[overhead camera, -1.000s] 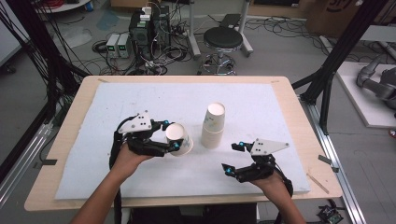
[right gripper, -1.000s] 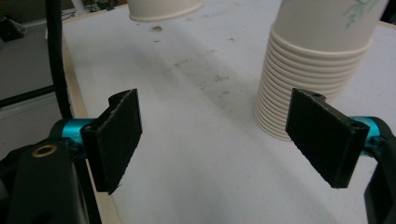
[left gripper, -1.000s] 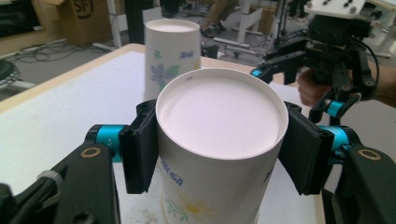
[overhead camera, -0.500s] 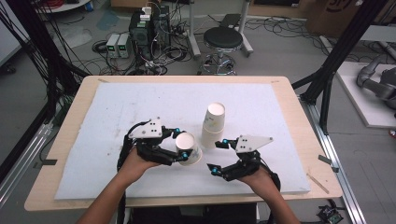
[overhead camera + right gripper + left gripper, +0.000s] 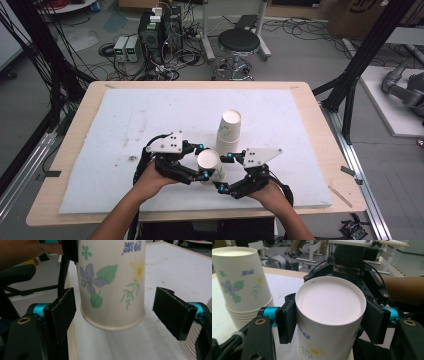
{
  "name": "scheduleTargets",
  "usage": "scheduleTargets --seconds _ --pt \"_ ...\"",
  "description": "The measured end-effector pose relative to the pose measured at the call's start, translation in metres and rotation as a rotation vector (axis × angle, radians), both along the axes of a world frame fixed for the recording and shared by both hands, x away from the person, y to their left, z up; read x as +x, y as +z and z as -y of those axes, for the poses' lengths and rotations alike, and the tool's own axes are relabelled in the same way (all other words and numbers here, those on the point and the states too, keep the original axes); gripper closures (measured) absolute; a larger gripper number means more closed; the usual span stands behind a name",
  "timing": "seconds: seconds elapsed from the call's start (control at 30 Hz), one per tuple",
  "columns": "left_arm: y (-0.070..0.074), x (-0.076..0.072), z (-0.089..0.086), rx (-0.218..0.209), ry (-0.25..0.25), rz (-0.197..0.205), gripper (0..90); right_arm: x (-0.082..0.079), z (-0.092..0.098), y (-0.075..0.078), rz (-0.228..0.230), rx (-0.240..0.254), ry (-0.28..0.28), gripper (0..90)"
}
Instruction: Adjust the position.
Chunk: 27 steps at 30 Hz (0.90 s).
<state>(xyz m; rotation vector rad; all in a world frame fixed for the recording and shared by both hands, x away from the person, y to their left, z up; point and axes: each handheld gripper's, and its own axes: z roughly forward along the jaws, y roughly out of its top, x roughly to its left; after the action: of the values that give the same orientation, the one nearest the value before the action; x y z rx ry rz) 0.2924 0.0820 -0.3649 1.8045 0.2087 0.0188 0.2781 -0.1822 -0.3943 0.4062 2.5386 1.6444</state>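
Observation:
A paper cup with a flower print is held upside down, base up, near the front middle of the white mat. My left gripper is shut on it, and both pads press its sides just below the base. My right gripper is open; its pads stand either side of the cup's rim without touching. The rim hangs a little above the mat. A stack of the same cups stands upside down just behind, and appears as the stack at the left of the left gripper view.
The white foam mat covers most of the wooden table. Open mat lies to the left, the right and the far side of the cups. Beyond the table are a stool, electronics with cables and black frame posts.
The left gripper has carried the cup to the right, toward the front middle. The right gripper has moved left and now straddles the cup's rim. The stack has not moved.

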Motion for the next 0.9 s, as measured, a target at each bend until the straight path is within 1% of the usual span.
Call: scheduleTargets --seconds 0.1,0.4,0.47,0.53,0.57,0.63,0.73,0.77,0.8,0.83,0.87,0.9 --pt "-0.0009 -0.0007 0.0033 -0.003 -0.010 -0.006 35.8 -0.0004 0.0000 -0.0007 0.001 0.005 0.009 18.9" --pt "-0.0031 -0.0011 0.0067 -0.042 -0.041 -0.025 35.9 -0.0005 -0.0014 -0.0032 -0.017 0.025 0.035 19.4" --pt "-0.0042 -0.0011 0.0073 -0.053 -0.045 -0.027 36.1 0.0004 -0.0019 -0.0047 -0.024 0.031 0.048 24.2" --pt "-0.0051 -0.0011 0.0072 -0.060 -0.046 -0.026 36.1 0.0014 -0.0020 -0.0066 -0.033 0.041 0.062 26.5" --pt "-0.0054 -0.0011 0.0071 -0.058 -0.047 -0.024 36.1 0.0017 -0.0020 -0.0075 -0.044 0.043 0.067 28.0" --pt "-0.0057 -0.0011 0.0067 -0.049 -0.053 -0.020 36.3 0.0023 -0.0016 -0.0085 -0.044 0.043 0.074 30.9" --pt "-0.0055 -0.0022 0.0066 -0.021 -0.058 0.001 35.9 0.0012 -0.0026 -0.0078 -0.035 0.017 0.083 34.4" --pt "-0.0054 -0.0028 0.0069 -0.015 -0.050 0.004 34.4 0.0014 -0.0028 -0.0076 -0.029 0.009 0.084 34.5" --pt "-0.0050 -0.0028 0.0067 -0.001 -0.033 0.002 28.7 0.0017 -0.0025 -0.0072 -0.037 0.002 0.088 35.0" --pt "-0.0045 -0.0024 0.0065 0.015 -0.016 -0.008 19.8 0.0019 -0.0020 -0.0068 -0.036 -0.005 0.091 35.4" --pt "-0.0040 -0.0021 0.0056 0.028 -0.003 -0.011 14.6 0.0020 -0.0014 -0.0063 -0.031 -0.011 0.091 35.8" --pt "-0.0036 -0.0017 0.0039 0.037 0.001 -0.011 14.7 0.0019 -0.0008 -0.0056 -0.029 -0.015 0.093 36.2"
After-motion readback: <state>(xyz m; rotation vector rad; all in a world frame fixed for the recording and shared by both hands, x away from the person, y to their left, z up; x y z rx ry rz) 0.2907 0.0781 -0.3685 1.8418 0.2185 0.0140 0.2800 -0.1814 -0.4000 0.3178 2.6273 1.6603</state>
